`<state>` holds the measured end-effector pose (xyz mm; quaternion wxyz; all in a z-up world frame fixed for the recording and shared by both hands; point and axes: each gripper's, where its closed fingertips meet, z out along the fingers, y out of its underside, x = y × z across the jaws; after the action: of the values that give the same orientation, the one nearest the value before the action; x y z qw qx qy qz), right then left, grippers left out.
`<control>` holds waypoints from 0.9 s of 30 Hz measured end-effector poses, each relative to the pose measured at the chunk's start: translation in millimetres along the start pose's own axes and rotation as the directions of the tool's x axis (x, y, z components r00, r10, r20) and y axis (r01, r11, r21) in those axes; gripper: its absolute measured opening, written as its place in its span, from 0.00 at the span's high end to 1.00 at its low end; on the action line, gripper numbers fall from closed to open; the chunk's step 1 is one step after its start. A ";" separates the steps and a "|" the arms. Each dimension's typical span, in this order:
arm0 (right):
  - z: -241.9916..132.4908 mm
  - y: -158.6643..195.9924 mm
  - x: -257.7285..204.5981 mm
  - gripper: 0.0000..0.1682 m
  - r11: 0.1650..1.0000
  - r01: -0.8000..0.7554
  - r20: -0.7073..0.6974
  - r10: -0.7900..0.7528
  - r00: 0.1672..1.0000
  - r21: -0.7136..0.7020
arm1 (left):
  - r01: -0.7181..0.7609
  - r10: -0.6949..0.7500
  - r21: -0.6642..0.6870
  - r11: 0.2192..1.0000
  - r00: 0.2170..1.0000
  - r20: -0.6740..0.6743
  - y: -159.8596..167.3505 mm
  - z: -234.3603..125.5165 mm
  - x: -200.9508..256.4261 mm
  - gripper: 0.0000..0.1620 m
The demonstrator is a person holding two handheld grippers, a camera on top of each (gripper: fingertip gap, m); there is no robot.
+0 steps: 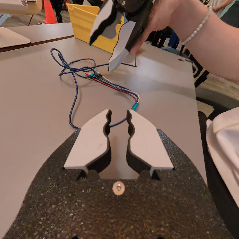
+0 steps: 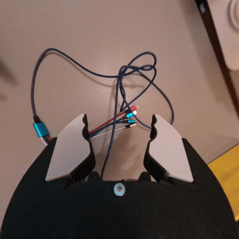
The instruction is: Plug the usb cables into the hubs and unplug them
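Observation:
A blue braided USB cable (image 1: 74, 98) lies tangled on the grey table (image 1: 32, 103). A teal splitter (image 1: 135, 106) divides it into red, blue and white leads ending in small connectors (image 1: 93, 75). My left gripper (image 1: 119, 111) is open and empty, with its tips just short of the splitter and a stretch of cable lying below them. My right gripper (image 1: 100, 56), held by a hand (image 1: 174, 19), hovers open over the connectors. In the right wrist view the right gripper (image 2: 119, 116) is open above the connectors (image 2: 131, 116), the splitter (image 2: 40, 129) to its left. No hub is in view.
A yellow bin (image 1: 82, 23) stands at the table's far side and also shows in the right wrist view (image 2: 226, 174). An orange cone (image 1: 49, 11) stands on the floor behind. The table's right edge (image 1: 196, 103) borders a dark chair and a white garment (image 1: 226, 142). My left tips are roughly 9 cm from the splitter (image 2: 40, 129). It turns up in the left wrist view (image 1: 135, 106) as well.

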<state>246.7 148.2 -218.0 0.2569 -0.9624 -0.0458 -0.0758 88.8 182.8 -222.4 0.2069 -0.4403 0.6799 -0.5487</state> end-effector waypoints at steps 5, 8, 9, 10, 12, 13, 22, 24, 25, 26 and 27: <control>18.9 -45.8 26.9 0.38 0.967 0.255 -0.058 -0.255 0.965 0.001 | 0.069 -0.067 0.075 0.995 0.997 -0.031 -8.4 -8.2 -4.2 0.87; 43.6 -59.8 28.3 0.39 0.938 0.346 0.046 -0.346 0.937 0.007 | 0.082 -0.079 0.134 0.988 0.996 -0.031 -14.5 -15.0 -6.4 0.87; 54.8 -57.3 24.8 0.41 0.928 0.371 0.115 -0.366 0.924 -0.023 | 0.085 -0.081 0.155 0.984 0.996 -0.032 -16.6 -17.5 -6.9 0.87; 61.1 -52.0 15.9 0.47 0.915 0.402 0.206 -0.387 0.899 -0.039 | 0.092 -0.087 0.174 0.980 0.996 -0.035 -18.5 -19.9 -7.5 0.87; 63.9 -37.5 2.9 0.53 0.860 0.505 0.330 -0.458 0.826 -0.072 | 0.105 -0.098 0.211 0.972 0.994 -0.043 -22.1 -24.7 -8.6 0.87; 62.3 -30.7 1.0 0.54 0.821 0.566 0.361 -0.504 0.784 -0.082 | 0.107 -0.099 0.228 0.968 0.994 -0.047 -23.8 -27.1 -8.7 0.88; 11.2 25.4 -24.8 0.55 0.576 0.805 0.555 -0.627 0.546 -0.141 | 0.163 -0.139 0.294 0.942 0.985 -0.103 -30.5 -35.4 -10.1 0.89; -0.9 35.0 -27.1 0.57 0.539 0.832 0.558 -0.654 0.512 -0.131 | 0.164 -0.137 0.295 0.941 0.984 -0.110 -30.7 -35.8 -9.2 0.89; -5.5 42.6 -28.4 0.57 0.517 0.845 0.564 -0.662 0.494 -0.133 | 0.163 -0.136 0.294 0.942 0.985 -0.110 -30.6 -35.7 -9.1 0.89; -8.5 50.8 -28.0 0.57 0.484 0.863 0.565 -0.676 0.472 -0.141 | 0.161 -0.135 0.291 0.943 0.985 -0.108 -30.4 -35.2 -9.0 0.89; -10.9 58.8 -26.9 0.57 0.440 0.886 0.562 -0.700 0.439 -0.145 | 0.159 -0.134 0.288 0.944 0.985 -0.107 -30.0 -34.8 -8.9 0.89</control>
<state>226.3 90.6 -241.8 -0.0432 -0.8392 -0.5420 0.0114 78.0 209.5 -185.5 0.1994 -0.4298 0.5640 -0.6763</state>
